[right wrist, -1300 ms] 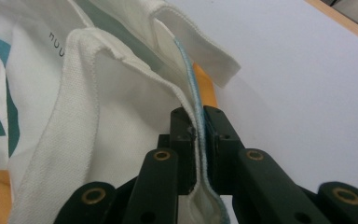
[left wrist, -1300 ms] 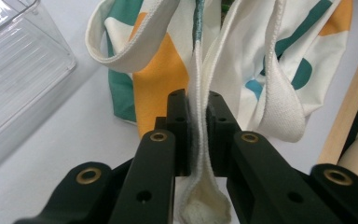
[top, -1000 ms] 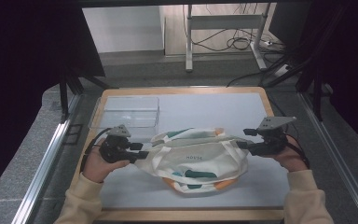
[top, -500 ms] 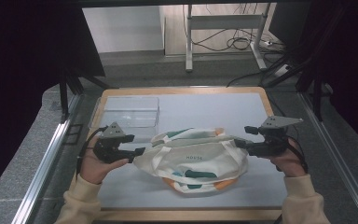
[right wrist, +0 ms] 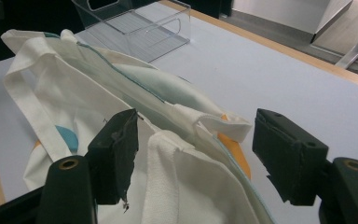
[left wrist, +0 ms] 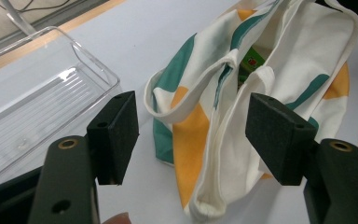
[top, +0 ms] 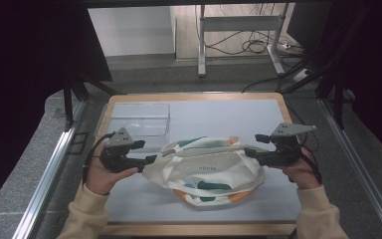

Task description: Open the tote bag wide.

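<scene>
A cream canvas tote bag with teal and orange patches and a small printed word on its side lies slumped near the middle of the pale table, its mouth and cream straps bunched along the top edge. In the left gripper view a green item shows inside the mouth. A clear plastic bin stands at about 10 o'clock from the bag, close to it.

The left gripper sits at the bag's 9 o'clock end, held level in the left hand, pointing toward 3 o'clock. Its jaws have just been opening; they stand apart with the bag's end fold between them, pads clear of the cloth. The right gripper is at the bag's 3 o'clock end in the right hand, pointing toward 9 o'clock. Its jaws have likewise been opening and stand wide, straddling a strap and the bag's rim without pressing on them.
</scene>
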A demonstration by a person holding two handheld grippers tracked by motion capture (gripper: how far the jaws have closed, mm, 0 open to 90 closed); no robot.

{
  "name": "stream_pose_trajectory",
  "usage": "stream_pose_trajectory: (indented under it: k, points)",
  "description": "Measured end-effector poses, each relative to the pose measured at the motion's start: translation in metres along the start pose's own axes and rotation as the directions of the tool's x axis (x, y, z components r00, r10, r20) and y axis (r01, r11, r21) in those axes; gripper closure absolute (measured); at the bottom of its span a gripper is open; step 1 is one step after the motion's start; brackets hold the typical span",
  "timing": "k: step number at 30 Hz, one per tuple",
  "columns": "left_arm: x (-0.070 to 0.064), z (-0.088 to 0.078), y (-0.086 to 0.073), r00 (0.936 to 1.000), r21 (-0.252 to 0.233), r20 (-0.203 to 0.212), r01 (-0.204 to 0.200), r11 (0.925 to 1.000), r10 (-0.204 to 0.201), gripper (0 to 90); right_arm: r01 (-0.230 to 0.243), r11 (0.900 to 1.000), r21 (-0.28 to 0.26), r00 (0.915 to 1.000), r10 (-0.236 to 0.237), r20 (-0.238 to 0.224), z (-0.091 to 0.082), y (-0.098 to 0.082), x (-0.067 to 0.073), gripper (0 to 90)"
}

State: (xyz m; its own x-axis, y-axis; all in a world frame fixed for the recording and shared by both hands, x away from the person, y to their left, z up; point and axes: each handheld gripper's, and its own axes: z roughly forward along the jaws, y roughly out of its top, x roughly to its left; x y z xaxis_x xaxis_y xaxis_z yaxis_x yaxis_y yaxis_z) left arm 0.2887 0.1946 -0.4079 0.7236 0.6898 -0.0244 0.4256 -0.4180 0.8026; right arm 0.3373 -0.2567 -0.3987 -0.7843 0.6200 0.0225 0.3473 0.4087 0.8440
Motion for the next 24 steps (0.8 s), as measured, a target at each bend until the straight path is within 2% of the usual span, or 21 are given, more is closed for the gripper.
stream_pose_trajectory:
  k: [4,8,10,11,15,18,24]
  points:
    - [-0.001,0.007,0.006,0.9998,0.008,0.012,-0.015,0.9999,0.015,34.9,0.004,1.0,0.0,1.0,-0.004,0.002,-0.001,0.0,0.002,31.1]
    - [-0.001,0.014,0.011,0.9996,0.004,0.025,-0.011,0.9999,0.011,34.9,0.007,1.0,-0.002,1.0,-0.007,0.004,-0.002,0.001,0.004,31.1]
    - [0.0,0.015,0.011,0.9995,0.006,0.026,-0.015,0.9999,0.015,35.0,0.008,1.0,-0.005,1.0,-0.008,-0.004,-0.002,0.001,0.005,30.9]
    - [0.001,0.018,0.014,0.9992,0.011,0.036,-0.02,0.9998,0.019,35.0,0.014,1.0,-0.02,0.9994,-0.014,-0.031,-0.002,0.002,0.007,30.9]
    - [0.001,0.023,0.02,0.9987,0.018,0.043,-0.029,0.9994,0.028,35.4,0.022,1.0,-0.023,0.9995,-0.022,-0.023,-0.002,0.003,0.009,31.1]
    - [-0.001,0.032,0.03,0.9969,0.031,0.055,-0.058,0.9978,0.056,35.6,0.025,1.0,-0.016,0.9996,-0.025,-0.012,-0.001,0.003,0.009,31.1]
    - [-0.004,0.046,0.043,0.9934,0.05,0.075,-0.091,0.9946,0.087,37.0,0.021,1.0,-0.009,0.9996,-0.021,-0.016,0.001,0.002,0.009,31.1]
